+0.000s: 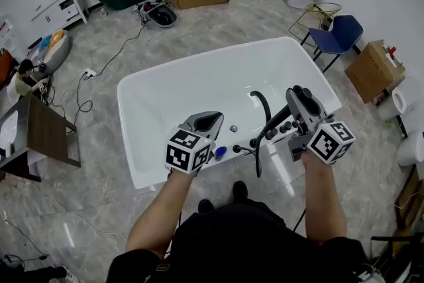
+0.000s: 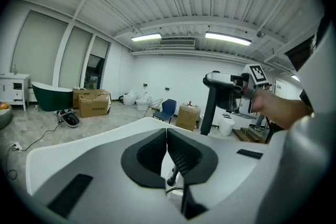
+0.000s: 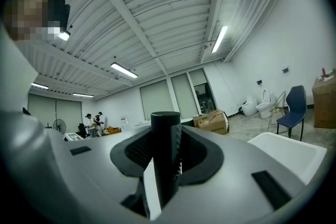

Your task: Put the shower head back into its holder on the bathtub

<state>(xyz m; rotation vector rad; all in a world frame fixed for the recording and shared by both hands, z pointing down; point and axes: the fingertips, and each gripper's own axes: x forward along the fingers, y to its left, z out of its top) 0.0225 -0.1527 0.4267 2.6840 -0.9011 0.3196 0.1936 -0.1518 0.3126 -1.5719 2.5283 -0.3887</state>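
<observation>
The chair [image 1: 339, 35] stands right of the bathtub [image 1: 199, 86].

Black short-slv top [image 1: 245, 235], black shoes [image 1: 240, 191]; grey left gripper [image 1: 213, 118] & right gripper [image 1: 298, 93] w/ b&w marker cubes [image 1: 188, 150]

left tongs [image 2: 167, 139] closed, right tongs [image 3: 166, 145] clamping shower head [image 1: 275, 124]

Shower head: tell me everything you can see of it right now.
The shower head is a matte black, round, stick-like handset. The right gripper is shut on its shaft, its flat end poking past the jaws. In the head view it slants down-left above the near rim of the white bathtub, a thin black hose hanging from its lower end. It is held in the air, not docked.
</observation>
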